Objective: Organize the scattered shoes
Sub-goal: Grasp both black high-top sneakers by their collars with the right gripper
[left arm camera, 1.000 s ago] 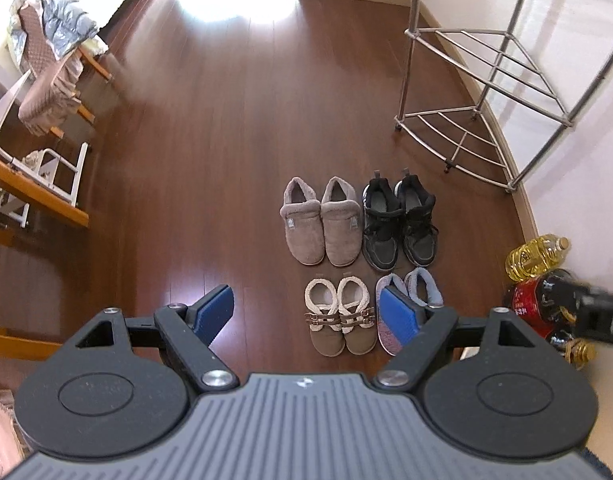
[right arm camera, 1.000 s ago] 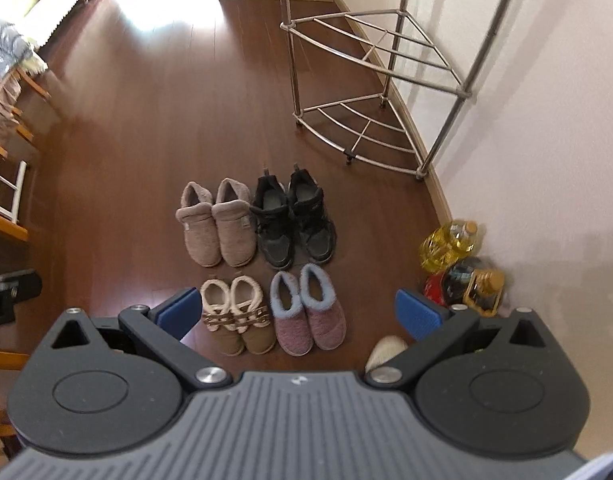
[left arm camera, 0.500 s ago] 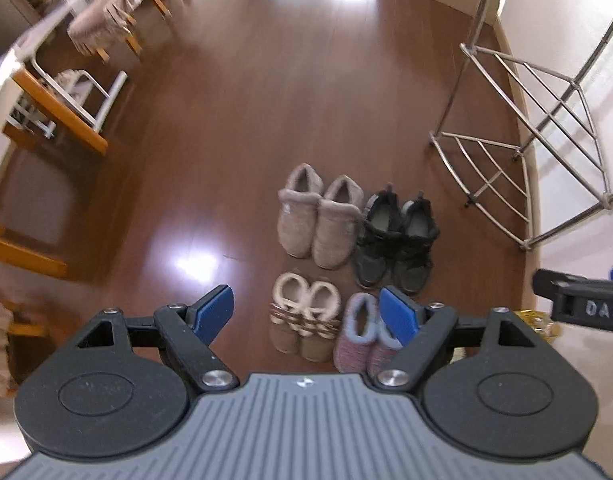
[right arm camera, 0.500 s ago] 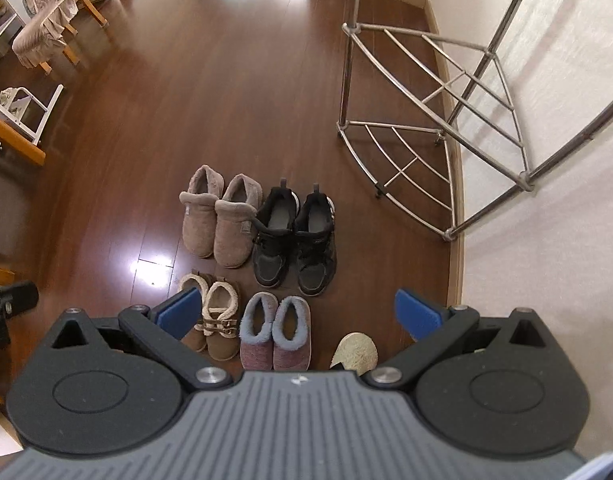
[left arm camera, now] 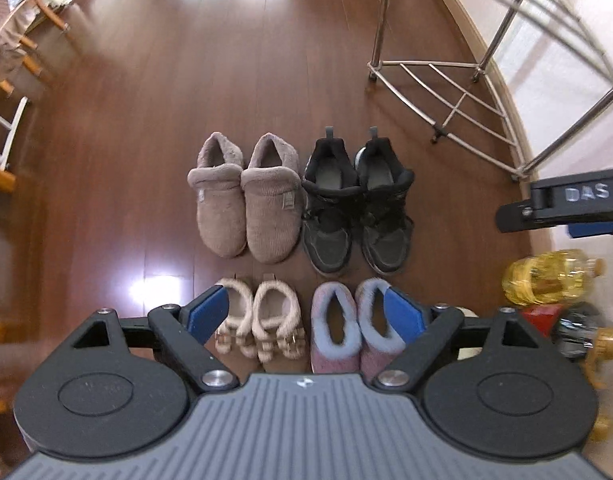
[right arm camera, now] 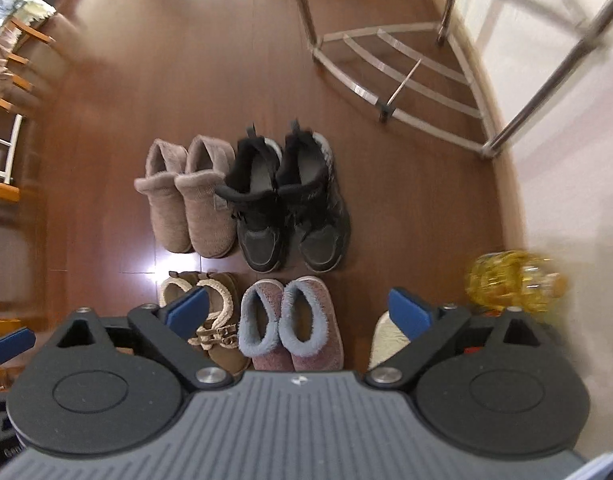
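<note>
Blurred oil bottle [right arm camera: 514, 284]; half-hidden cream slipper [right arm camera: 384, 338].

- The left wrist view looks steeply down at the wooden floor [left arm camera: 146, 160] from above, past its own spread blue fingers [left arm camera: 208, 312].
- The right wrist view looks down likewise, from slightly further right, toward the wall [right arm camera: 566, 180].
- Both share four pairs of shoes [left arm camera: 302, 200] [right arm camera: 242, 200], the metal rack [left arm camera: 446, 92] [right arm camera: 406, 68] and a yellow bottle [left arm camera: 546, 276] [right arm camera: 510, 284].

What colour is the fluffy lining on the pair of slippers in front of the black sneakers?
Blue-grey lining, on a mauve-pink body; clearest in the right wrist view.
</note>
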`<move>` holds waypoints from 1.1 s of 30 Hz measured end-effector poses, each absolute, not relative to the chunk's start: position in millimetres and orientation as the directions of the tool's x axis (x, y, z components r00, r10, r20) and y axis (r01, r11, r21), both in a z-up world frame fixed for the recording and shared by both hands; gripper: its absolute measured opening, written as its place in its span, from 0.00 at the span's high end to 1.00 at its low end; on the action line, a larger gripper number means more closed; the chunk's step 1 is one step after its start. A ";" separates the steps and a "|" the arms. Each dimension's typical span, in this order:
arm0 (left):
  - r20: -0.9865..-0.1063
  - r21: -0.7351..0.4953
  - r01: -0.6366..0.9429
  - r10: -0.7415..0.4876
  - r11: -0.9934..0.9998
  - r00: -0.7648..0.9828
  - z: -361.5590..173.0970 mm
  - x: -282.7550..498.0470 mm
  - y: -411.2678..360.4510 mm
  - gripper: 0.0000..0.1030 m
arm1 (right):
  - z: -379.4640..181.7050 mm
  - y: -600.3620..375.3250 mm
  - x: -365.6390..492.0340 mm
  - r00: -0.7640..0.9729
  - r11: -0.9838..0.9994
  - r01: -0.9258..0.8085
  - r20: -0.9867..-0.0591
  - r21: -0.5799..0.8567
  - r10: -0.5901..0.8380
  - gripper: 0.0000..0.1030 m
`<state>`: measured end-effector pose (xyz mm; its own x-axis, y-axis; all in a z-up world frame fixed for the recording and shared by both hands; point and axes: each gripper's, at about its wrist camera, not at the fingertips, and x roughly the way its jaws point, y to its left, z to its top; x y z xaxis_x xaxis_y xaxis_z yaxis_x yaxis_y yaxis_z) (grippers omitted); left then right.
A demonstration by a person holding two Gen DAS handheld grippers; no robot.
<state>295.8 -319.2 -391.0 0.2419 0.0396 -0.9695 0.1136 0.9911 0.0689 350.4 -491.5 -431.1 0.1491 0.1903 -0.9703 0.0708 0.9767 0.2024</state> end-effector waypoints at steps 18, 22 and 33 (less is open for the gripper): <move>-0.939 0.070 0.181 0.004 0.981 0.343 -618.6 362.4 -260.8 0.16 | -649.8 -421.8 462.2 0.238 0.992 -0.006 -0.964 0.122 0.120 0.45; -0.937 0.017 0.227 -0.063 0.974 0.343 -642.2 363.0 -266.4 0.16 | -661.1 -431.2 454.6 0.241 0.989 0.029 -0.961 0.147 0.136 0.60; -0.943 -0.017 0.307 -0.117 0.952 0.311 -674.9 365.3 -284.7 0.17 | -692.1 -457.1 433.7 0.251 0.969 0.124 -0.951 0.215 0.179 0.77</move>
